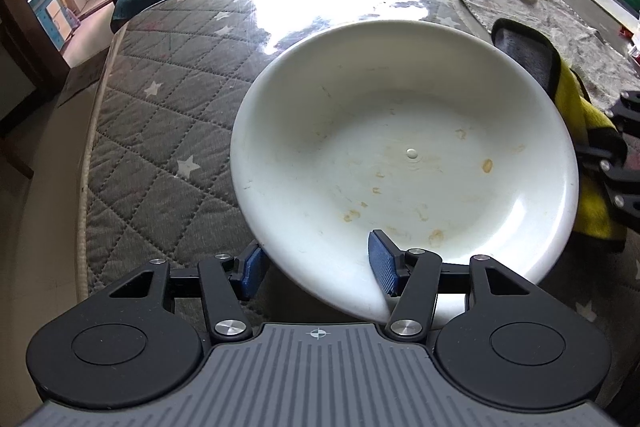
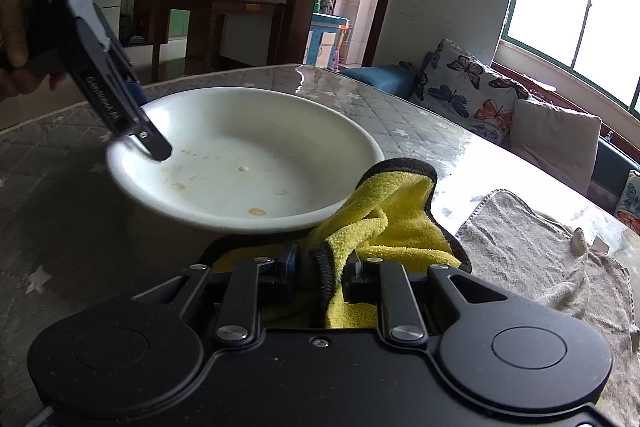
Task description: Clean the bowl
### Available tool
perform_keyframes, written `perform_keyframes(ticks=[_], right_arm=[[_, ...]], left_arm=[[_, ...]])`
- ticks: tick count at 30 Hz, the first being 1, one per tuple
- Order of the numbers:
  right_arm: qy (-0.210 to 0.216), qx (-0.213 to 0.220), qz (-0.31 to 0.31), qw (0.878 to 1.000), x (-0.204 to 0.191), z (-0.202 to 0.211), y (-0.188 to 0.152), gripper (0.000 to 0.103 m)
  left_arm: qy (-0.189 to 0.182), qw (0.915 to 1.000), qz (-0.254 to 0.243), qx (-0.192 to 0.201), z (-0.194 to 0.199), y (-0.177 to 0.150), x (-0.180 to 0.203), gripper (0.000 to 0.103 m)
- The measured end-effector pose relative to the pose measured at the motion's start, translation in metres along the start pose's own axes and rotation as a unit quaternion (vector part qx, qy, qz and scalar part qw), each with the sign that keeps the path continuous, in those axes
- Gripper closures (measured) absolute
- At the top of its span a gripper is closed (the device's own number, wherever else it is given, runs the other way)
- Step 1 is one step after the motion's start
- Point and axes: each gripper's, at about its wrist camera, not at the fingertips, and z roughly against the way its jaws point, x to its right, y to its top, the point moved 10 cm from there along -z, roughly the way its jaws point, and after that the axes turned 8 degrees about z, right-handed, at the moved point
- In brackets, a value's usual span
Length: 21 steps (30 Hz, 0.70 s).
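Steady the wide shallow white bowl [image 1: 404, 163], stained tan inside and sitting on the grey quilted desk [image 1: 160, 115], before wiping: left tongs [image 1: 320, 269] straddle its near rim, half-spread, pads not pressing, right tongs [image 2: 320, 281] clenched on the yellow black-edged microfibre cloth [image 2: 384, 223] beside it.
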Motion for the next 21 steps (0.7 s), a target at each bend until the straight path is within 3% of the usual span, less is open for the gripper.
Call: perform_keyframes(ticks=[21], right_arm=[[-0.018, -0.006, 0.015, 1.000, 0.027, -0.033, 0.006, 0.081]], left_arm=[[-0.002, 1.0000, -0.002, 0.000, 0.001, -0.001, 0.000, 0.045]])
